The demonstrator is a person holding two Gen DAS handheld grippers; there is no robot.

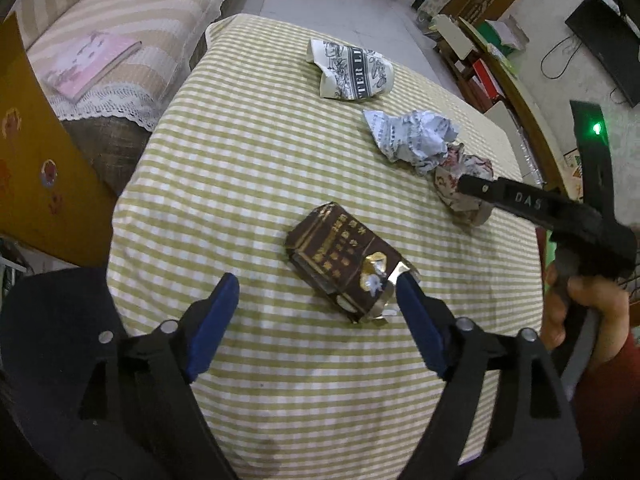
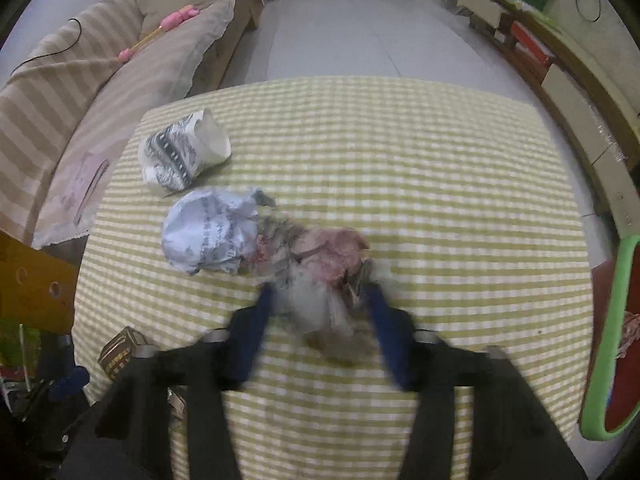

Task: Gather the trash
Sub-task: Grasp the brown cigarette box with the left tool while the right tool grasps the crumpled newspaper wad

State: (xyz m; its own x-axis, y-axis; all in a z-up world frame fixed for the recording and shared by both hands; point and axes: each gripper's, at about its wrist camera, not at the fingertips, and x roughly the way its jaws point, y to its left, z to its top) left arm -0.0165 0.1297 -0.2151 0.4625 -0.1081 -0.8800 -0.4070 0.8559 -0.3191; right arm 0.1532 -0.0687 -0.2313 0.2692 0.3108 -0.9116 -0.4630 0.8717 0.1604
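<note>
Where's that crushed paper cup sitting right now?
The crushed paper cup lies at the checked table's far end, sofa side, just beyond the white crumpled paper.

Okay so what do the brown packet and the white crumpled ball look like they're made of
Brown packet: glossy printed card, probably foil-lined, judging by its gold lettering and the silvery torn end.
White crumpled ball: thin matte paper, with sharp creases and printed text.

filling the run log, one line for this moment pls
left claw open by brown pack | right claw open around pink wad
</note>
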